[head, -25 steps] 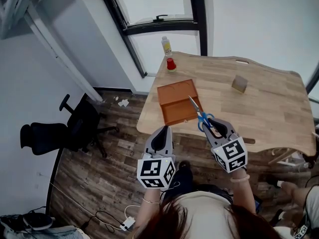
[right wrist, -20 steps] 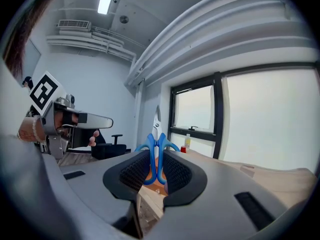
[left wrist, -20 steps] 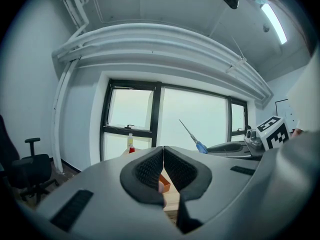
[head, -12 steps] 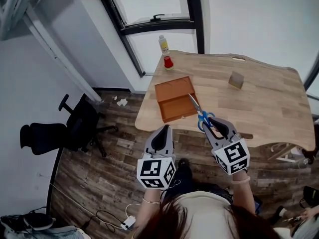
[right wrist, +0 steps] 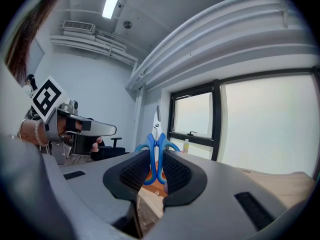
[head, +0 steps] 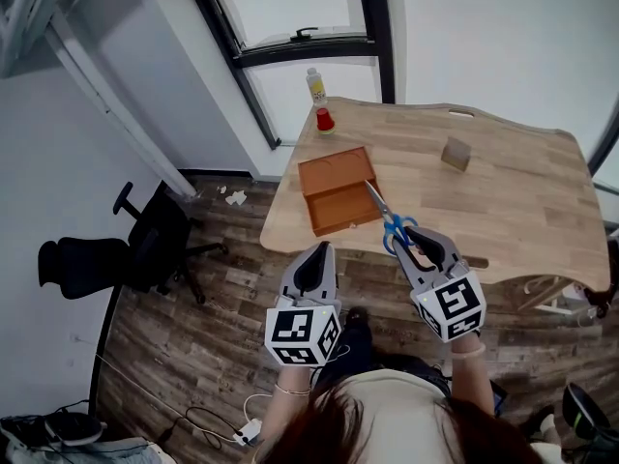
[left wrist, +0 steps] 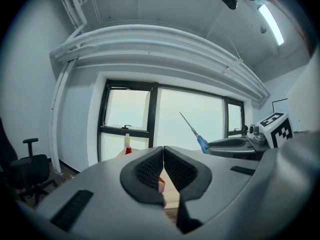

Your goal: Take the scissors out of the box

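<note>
Blue-handled scissors (head: 389, 220) hang in the air over the table's near edge, blades pointing toward the box. My right gripper (head: 408, 243) is shut on their blue handles (right wrist: 156, 156), and the blades (right wrist: 157, 121) stick up beyond the jaws. The orange open box (head: 335, 189) lies on the wooden table (head: 503, 201) at its left end, and I see nothing in it. My left gripper (head: 309, 267) hovers off the table's near edge, above the floor, jaws shut on nothing (left wrist: 163, 165). The scissors (left wrist: 194, 133) also show to the right in the left gripper view.
A red cup (head: 326, 120) and a small bottle (head: 315, 86) stand at the table's far left corner. A small tan block (head: 456, 153) sits mid-table. A black office chair (head: 145, 245) stands on the wood floor at left. Cables lie on the floor near me.
The box and table have drifted slightly up and left in the head view. Both grippers sit almost where they were, and the scissors stay in the right jaws.
</note>
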The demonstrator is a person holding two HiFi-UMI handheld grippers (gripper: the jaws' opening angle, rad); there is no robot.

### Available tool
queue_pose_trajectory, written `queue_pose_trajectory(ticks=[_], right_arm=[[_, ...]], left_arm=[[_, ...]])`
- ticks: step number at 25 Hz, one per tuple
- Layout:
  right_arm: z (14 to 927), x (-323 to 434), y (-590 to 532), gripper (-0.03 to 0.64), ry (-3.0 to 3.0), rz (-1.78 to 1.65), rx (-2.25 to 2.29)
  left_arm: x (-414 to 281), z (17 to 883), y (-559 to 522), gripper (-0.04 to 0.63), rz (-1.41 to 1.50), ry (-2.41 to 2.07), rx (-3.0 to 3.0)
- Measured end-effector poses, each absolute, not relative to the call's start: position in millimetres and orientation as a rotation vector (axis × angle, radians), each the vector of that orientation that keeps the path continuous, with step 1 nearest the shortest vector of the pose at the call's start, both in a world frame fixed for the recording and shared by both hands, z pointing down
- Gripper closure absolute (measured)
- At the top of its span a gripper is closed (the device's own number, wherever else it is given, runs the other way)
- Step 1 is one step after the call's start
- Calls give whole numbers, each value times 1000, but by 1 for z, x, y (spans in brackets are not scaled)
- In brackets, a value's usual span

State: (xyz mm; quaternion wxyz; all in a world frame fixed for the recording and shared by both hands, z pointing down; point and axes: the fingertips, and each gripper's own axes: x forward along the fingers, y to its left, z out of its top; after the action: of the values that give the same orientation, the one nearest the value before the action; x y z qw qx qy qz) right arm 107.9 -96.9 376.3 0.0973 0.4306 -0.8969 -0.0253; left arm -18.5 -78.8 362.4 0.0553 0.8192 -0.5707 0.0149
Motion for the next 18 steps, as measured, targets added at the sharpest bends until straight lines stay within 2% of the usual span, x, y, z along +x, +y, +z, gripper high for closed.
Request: queue_pose_trajectory(ticks=[18], right_arm=[[359,105,-114,508,-2688,-113,1258]], left_arm=[[-13,363,-105,575,81,-1708,2487]])
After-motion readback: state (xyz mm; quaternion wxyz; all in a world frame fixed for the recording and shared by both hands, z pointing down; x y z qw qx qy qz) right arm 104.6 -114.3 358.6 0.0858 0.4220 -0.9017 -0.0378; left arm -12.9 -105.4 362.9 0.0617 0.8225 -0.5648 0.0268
